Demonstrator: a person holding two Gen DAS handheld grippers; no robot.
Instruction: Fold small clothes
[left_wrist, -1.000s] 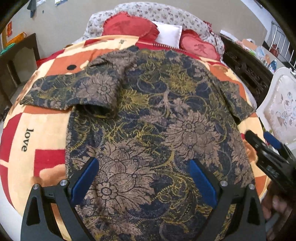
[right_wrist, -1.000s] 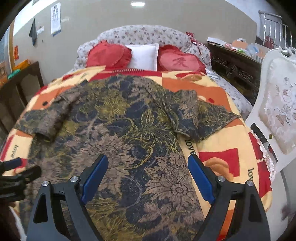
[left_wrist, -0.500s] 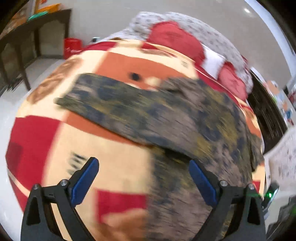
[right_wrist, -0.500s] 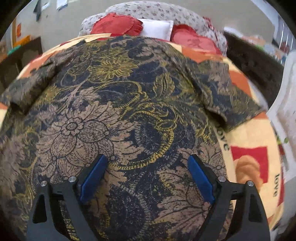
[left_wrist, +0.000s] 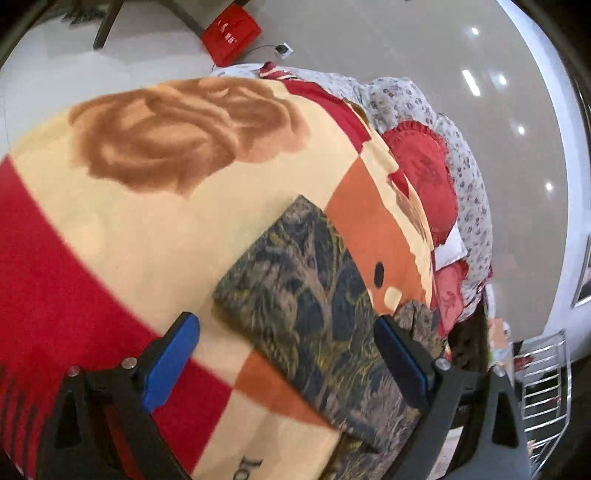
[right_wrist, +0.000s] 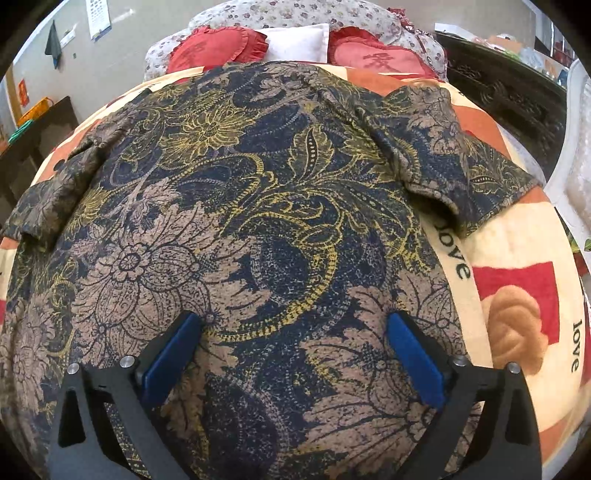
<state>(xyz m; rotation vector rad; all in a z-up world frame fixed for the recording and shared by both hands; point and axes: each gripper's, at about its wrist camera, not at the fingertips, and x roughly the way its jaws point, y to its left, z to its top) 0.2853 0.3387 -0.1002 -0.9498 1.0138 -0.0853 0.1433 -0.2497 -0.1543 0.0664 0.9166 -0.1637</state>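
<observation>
Both grippers tilt downward with jaws wide and holding nothing: the right gripper, its jaws just opened further, over the one patterned shirt spread on the bed. The left gripper is rolled sideways at what seems the shirt's sleeve. Two red heart cushions lie at the headboard.

Two handheld grippers of the same build are seen, one in each wrist view. On the left gripper, two black arms with a flat, angular, bracket-like outline are shown rising from the near edge, each pierced by a long triangular cut-out. A pair of round silver screw heads is set on the top of each arm. Each finger is faced with a flat, rectangular, bright blue pad along its inner side. On the right gripper the same black cut-out arms, paired silver screws and blue pads are repeated. No cables, lettering or sleeves are shown
</observation>
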